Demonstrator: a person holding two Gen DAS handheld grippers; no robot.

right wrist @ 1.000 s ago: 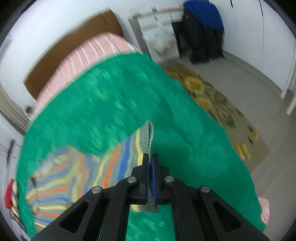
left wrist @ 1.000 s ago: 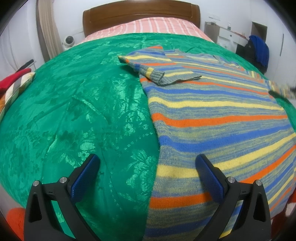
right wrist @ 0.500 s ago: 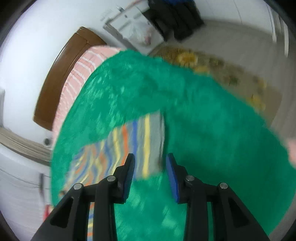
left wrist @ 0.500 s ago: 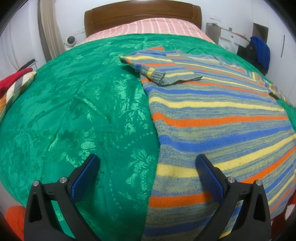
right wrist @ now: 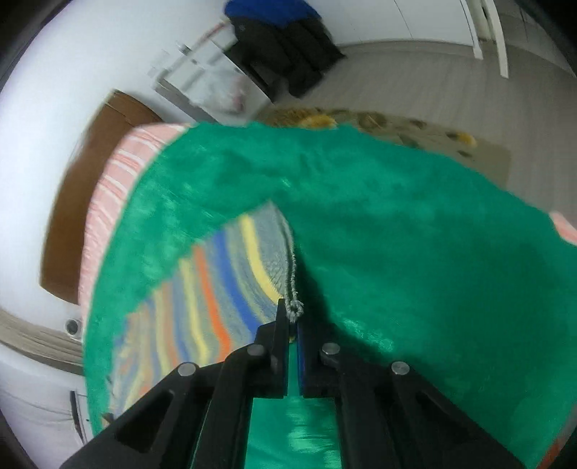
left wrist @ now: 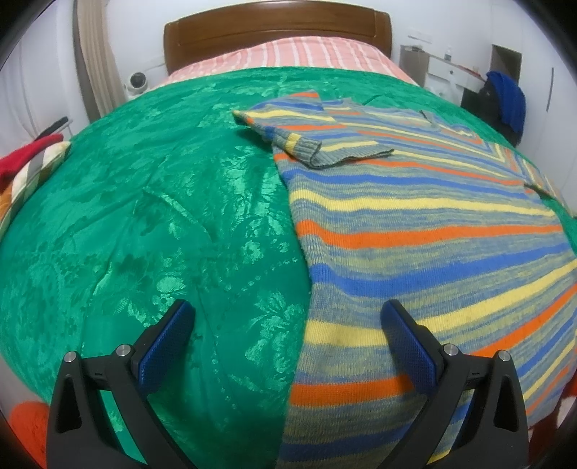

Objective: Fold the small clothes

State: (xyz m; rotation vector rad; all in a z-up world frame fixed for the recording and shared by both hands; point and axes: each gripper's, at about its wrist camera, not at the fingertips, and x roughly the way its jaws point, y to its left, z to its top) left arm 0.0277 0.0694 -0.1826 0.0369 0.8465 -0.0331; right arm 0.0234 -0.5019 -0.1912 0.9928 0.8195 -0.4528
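A knitted sweater (left wrist: pixel 414 223) with blue, yellow and orange stripes lies flat on the green bedspread (left wrist: pixel 144 216). Its left sleeve (left wrist: pixel 324 144) is folded across the chest. My left gripper (left wrist: pixel 288 339) hovers open above the sweater's lower left edge, one finger over the bedspread and the other over the knit. In the right wrist view, the other sleeve (right wrist: pixel 230 274) stretches away from my right gripper (right wrist: pixel 293 317), which is shut on the grey cuff edge, low over the bedspread (right wrist: pixel 396 234).
A wooden headboard (left wrist: pixel 277 32) and a pink striped sheet (left wrist: pixel 288 54) lie beyond the bedspread. Red and checked clothes (left wrist: pixel 25 162) sit at the bed's left edge. A white dresser (left wrist: pixel 443 72) and a blue garment (left wrist: pixel 505 97) stand on the right. A flowered rug (right wrist: pixel 396 122) covers the floor.
My right gripper opened and let the sleeve drop, rolled and sank, then shut again on the cuff edge. The left gripper and the sweater's body have not moved.
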